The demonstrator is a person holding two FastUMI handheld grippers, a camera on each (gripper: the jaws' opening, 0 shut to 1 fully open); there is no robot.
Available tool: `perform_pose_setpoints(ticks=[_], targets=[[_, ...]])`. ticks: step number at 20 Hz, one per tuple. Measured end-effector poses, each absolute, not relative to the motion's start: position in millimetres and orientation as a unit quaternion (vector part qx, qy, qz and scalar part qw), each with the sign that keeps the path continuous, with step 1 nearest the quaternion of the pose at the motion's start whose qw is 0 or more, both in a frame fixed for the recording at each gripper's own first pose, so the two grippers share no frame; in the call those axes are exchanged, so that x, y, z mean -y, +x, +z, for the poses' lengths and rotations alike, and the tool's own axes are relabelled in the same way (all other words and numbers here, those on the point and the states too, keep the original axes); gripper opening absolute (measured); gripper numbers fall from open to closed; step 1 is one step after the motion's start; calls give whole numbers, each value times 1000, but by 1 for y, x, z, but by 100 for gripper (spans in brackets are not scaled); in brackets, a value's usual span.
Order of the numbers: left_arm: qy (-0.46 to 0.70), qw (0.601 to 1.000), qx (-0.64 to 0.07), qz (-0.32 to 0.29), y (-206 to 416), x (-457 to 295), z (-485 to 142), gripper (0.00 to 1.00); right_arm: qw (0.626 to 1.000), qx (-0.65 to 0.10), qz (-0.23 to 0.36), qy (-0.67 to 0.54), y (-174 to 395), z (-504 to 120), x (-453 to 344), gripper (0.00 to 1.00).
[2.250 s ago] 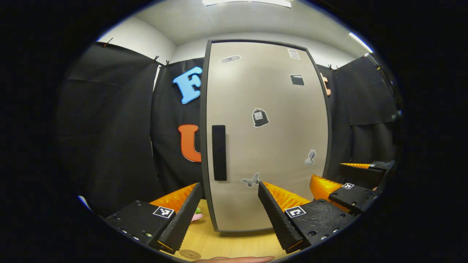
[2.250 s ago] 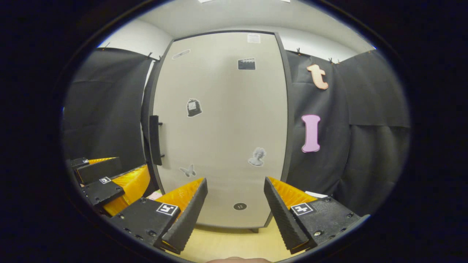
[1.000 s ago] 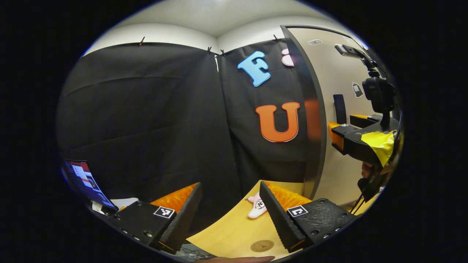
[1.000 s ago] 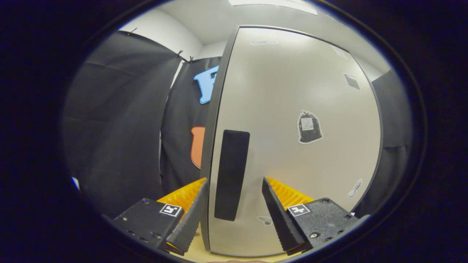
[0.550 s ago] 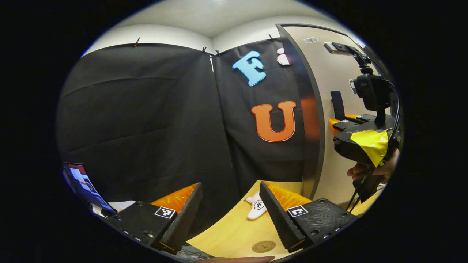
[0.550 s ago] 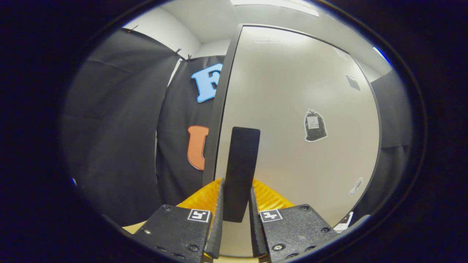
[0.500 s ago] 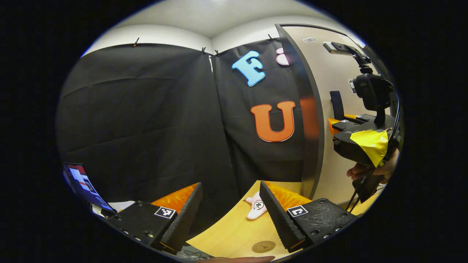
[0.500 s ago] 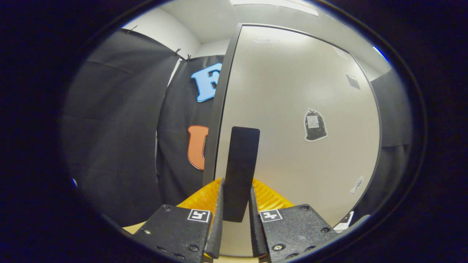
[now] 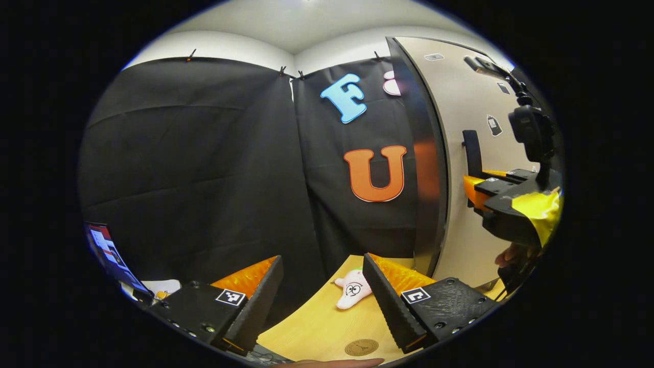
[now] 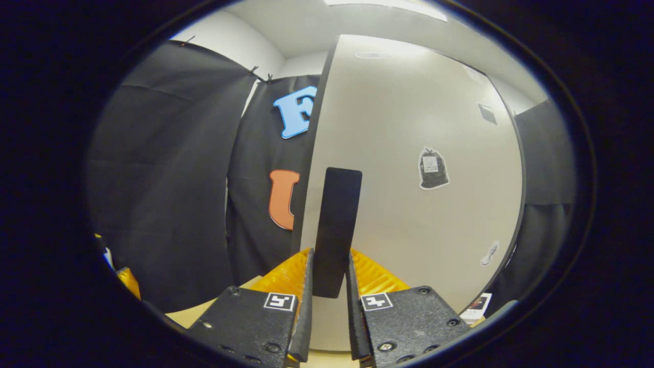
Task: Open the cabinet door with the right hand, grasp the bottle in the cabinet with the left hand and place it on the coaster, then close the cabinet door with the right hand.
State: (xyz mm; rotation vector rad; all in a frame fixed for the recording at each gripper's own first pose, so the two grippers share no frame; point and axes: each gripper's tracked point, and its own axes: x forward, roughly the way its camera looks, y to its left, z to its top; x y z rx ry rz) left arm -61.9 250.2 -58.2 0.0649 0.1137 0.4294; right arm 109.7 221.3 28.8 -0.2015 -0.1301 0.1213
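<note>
My right gripper [image 10: 328,258] is shut on the black upright handle [image 10: 336,225] at the left edge of the beige cabinet door [image 10: 409,128]; both fingers press its lower end. The door hides the cabinet's inside. In the left gripper view the same handle [image 9: 472,151] and the right gripper [image 9: 503,204] appear at the far right, with a hand [image 9: 511,253] below. My left gripper [image 9: 322,291] is open and holds nothing, hovering over the wooden table [image 9: 317,327]. A round brown coaster [image 9: 361,347] lies on the table just below its fingers.
A pink plush toy [image 9: 350,291] lies on the table near the cabinet's dark side edge [image 9: 429,153]. A laptop screen [image 9: 110,250] stands at the far left beyond the table. Black cloth walls close in behind and to the left.
The right gripper reached the handle and shut on it, and has since shifted slightly with it. The left gripper swung left, away from the door, and now holds nearly still.
</note>
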Motion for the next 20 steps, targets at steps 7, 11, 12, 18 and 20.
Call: perform_pose_setpoints(ticks=[7, 11, 12, 18, 20], targets=[[53, 982, -36, 180, -54, -240, -50, 95, 992, 47, 77, -83, 107, 29, -220, 27], [63, 982, -35, 173, -57, -234, -54, 95, 993, 42, 85, -75, 99, 28, -219, 23], [68, 982, -35, 174, -59, -235, -52, 95, 992, 41, 88, -74, 96, 28, -219, 22], [82, 983, -29, 162, -56, -235, -52, 95, 991, 42, 101, -80, 62, 21, -206, 20], [80, 984, -31, 157, -56, -235, -54, 95, 991, 42, 103, -81, 53, 19, -203, 19]])
